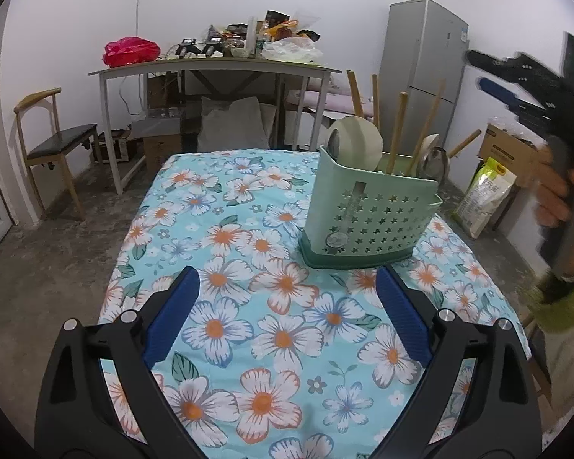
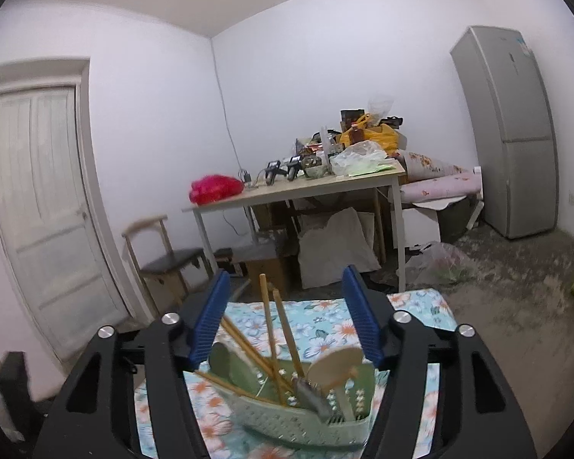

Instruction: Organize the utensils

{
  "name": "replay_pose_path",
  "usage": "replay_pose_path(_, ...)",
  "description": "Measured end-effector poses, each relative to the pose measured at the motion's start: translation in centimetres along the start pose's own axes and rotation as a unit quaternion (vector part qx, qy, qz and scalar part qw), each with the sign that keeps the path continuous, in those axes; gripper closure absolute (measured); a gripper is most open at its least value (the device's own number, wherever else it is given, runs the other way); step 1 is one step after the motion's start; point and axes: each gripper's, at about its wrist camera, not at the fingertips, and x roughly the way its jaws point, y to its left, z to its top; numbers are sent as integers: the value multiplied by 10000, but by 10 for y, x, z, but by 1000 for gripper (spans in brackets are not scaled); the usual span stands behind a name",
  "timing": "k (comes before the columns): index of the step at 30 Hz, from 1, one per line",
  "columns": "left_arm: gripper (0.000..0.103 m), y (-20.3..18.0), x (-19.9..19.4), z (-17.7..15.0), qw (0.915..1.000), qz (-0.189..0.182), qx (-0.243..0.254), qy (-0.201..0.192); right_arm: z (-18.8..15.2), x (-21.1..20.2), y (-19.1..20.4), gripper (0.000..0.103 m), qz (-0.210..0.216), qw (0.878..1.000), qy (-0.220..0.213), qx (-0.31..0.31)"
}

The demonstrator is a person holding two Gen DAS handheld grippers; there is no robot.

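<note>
Seemingly finished: both tongs, left [image 1: 287, 290] and right [image 2: 285, 313], gape empty; right could snag chopsticks [image 2: 283, 332], tipping holder [image 1: 367, 210] near desk [image 1: 225, 229] far-right corner.

Pale-green holder [image 1: 367, 214], seemingly star-patterned; floral turquoise cloth [image 1: 225, 252].

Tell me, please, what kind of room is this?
Probably a spare room in a home, used for dining and storage: a refrigerator, a cluttered side table, and a utensil holder on a floral tablecloth.
</note>
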Motion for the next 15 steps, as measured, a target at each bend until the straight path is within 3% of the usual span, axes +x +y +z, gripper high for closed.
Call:
replay_pose_path(4,11,-5,5,5,9997,260,19,9,-17,-23,-4,33,-171,9995,130,236)
replay_pose_path(10,11,-15,16,13,9979,629,-14,121,-79,-17,9,23,-1121,9854,1281,-83)
replay_pose_path(15,11,-26,24,20,9939,1067,-104,243,-115,-13,20,12,-1557,9693,1847,-447)
